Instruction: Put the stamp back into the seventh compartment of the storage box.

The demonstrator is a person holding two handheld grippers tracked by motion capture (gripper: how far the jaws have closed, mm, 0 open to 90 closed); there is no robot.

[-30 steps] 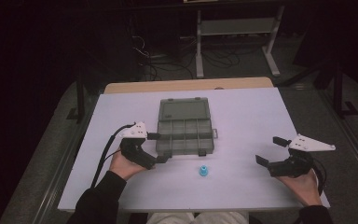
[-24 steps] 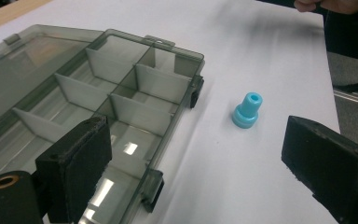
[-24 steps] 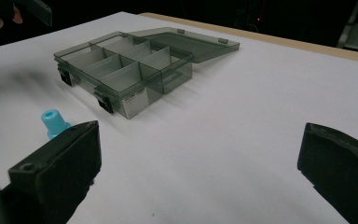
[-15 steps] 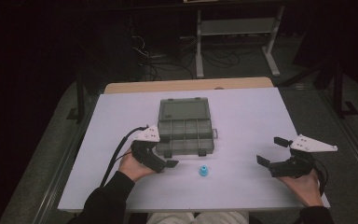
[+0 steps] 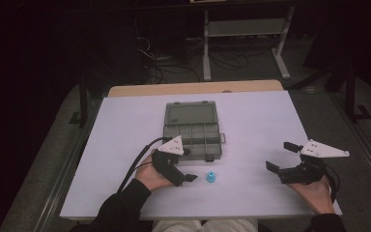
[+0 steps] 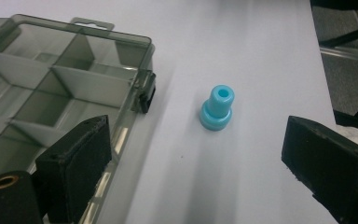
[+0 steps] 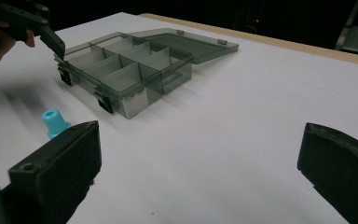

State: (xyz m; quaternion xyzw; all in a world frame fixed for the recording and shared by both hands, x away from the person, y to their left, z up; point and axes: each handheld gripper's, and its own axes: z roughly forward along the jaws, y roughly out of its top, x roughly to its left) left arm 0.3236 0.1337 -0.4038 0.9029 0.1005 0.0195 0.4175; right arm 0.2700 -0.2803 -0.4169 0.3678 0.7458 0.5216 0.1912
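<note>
A small blue stepped plug (image 5: 211, 178) (image 6: 217, 108) (image 7: 53, 122) stands upright on the white table, just in front of a grey see-through compartment box (image 5: 193, 130) (image 6: 51, 88) (image 7: 130, 70) whose lid lies open toward the far side. My left gripper (image 5: 189, 165) (image 6: 198, 140) is open, a little left of the plug, with one jaw over the box's front edge and nothing between the jaws. My right gripper (image 5: 280, 155) (image 7: 200, 144) is open and empty above the table's right part, well away from the plug.
The white table top (image 5: 125, 145) has a wooden strip (image 5: 193, 88) along its far edge. Beyond it stand a metal frame (image 5: 241, 34) and cables (image 5: 159, 63) on a dark floor. The table's right edge lies close to my right hand (image 5: 314, 193).
My left gripper has moved right along the box's front toward the blue plug. The right gripper has barely moved. The plug and box have stayed put.
</note>
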